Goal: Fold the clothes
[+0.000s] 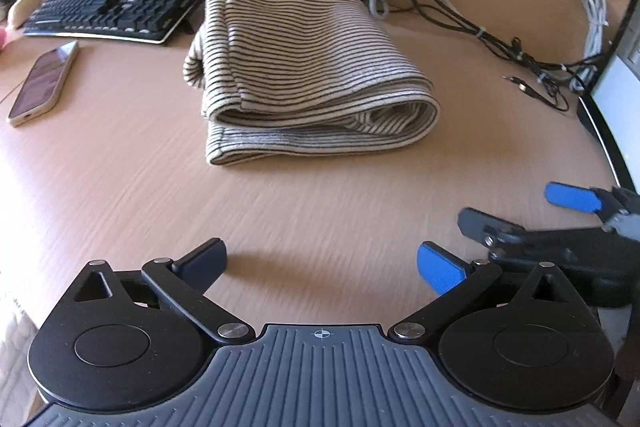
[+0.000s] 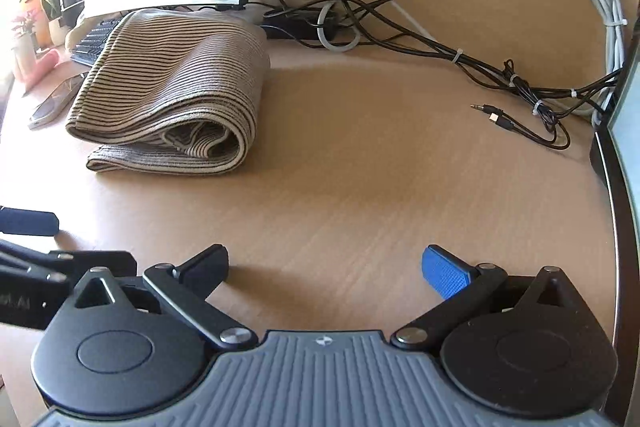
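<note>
Black hand-held gripper point(image 1: 322, 263), ribbed grey body, silver screws, one blue pad, one black

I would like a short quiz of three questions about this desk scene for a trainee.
1. True or false: the striped garment lies folded on the desk.
2. What lies left of the garment, in front of the keyboard? A) phone B) mug C) book
3. Fill in: both grippers' jaws are ____.

Key: 1 true. 2 A, the phone. 3 open: left gripper, right gripper, nothing between them.
</note>
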Demonstrator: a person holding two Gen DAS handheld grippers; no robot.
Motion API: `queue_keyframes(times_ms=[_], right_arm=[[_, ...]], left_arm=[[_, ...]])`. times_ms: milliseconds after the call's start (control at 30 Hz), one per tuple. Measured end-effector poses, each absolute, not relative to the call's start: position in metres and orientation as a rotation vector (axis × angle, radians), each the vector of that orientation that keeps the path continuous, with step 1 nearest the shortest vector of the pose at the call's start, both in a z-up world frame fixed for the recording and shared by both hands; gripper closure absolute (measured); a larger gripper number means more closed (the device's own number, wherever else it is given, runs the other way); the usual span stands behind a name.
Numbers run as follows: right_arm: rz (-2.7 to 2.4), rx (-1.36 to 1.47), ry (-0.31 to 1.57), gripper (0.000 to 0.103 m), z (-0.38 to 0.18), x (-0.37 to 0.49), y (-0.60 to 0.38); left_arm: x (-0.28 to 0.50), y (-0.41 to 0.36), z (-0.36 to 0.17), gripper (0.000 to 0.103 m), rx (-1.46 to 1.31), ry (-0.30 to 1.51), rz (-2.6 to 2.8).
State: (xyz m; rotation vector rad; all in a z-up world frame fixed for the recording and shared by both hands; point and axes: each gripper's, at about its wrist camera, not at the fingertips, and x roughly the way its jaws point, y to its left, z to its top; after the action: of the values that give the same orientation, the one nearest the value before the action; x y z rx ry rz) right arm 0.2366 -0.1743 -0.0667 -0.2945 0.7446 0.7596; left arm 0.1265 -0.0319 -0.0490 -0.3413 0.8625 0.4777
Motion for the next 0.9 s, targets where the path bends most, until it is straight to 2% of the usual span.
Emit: queue_keyframes(times_ms=[367, 567, 900], right_arm=[[0.839, -0.331, 0.724, 0.000, -0.068, 0.249, -0.160], [0.889, -0.314, 0.653, 0.000, -0.074, 0.254, -0.152], [0.879, -0.309, 0.655, 0.000, -0.073, 0.253, -0.151]], left_arm=[[0.132, -0.033, -0.052, 0.000, -0.304, 0.904, 0.618], [0.133, -0.031, -0.052, 0.000, -0.318, 0.901, 0.628], [0.130, -0.029, -0.052, 0.000, -0.327, 0.867, 0.613]])
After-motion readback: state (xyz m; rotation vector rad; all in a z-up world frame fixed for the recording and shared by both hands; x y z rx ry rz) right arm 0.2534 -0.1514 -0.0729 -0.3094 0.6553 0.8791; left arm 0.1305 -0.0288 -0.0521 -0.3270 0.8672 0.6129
